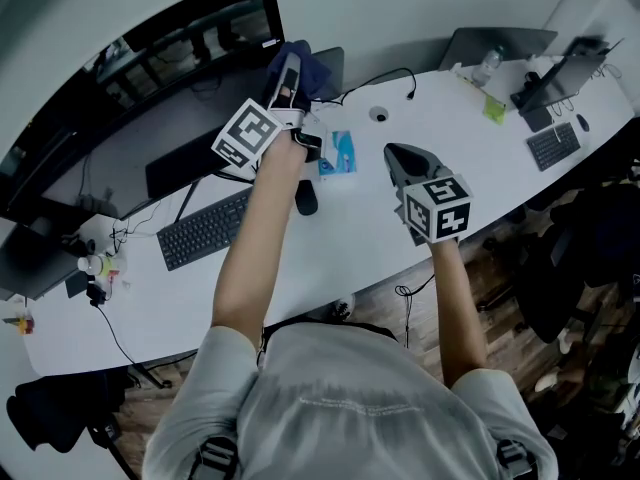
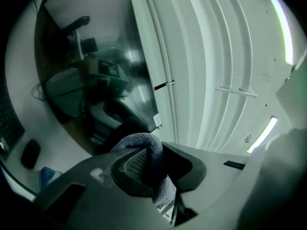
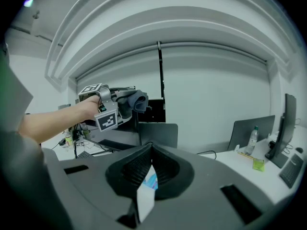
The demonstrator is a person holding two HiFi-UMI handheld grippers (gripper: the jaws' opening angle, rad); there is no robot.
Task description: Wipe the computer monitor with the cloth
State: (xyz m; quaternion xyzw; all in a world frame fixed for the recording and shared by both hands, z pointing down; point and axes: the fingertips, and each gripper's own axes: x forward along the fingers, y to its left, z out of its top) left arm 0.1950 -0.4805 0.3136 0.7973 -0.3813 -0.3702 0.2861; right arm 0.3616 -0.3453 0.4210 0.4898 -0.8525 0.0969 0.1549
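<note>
- We read no words, brands or numbers anywhere.
- We see only square coded markers on the left gripper (image 1: 289,76) and the right gripper (image 1: 400,156).

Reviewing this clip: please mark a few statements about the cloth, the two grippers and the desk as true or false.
1. The left gripper is shut on a dark blue cloth. True.
2. That cloth is lying on the black keyboard. False: it is held up by the right edge of the wide black computer monitor, well above the keyboard.
3. The right gripper holds a second cloth. False: its jaws are together with no cloth in them, and it hovers over the white desk.
4. The keyboard lies on the desk in front of the monitor. True.
</note>
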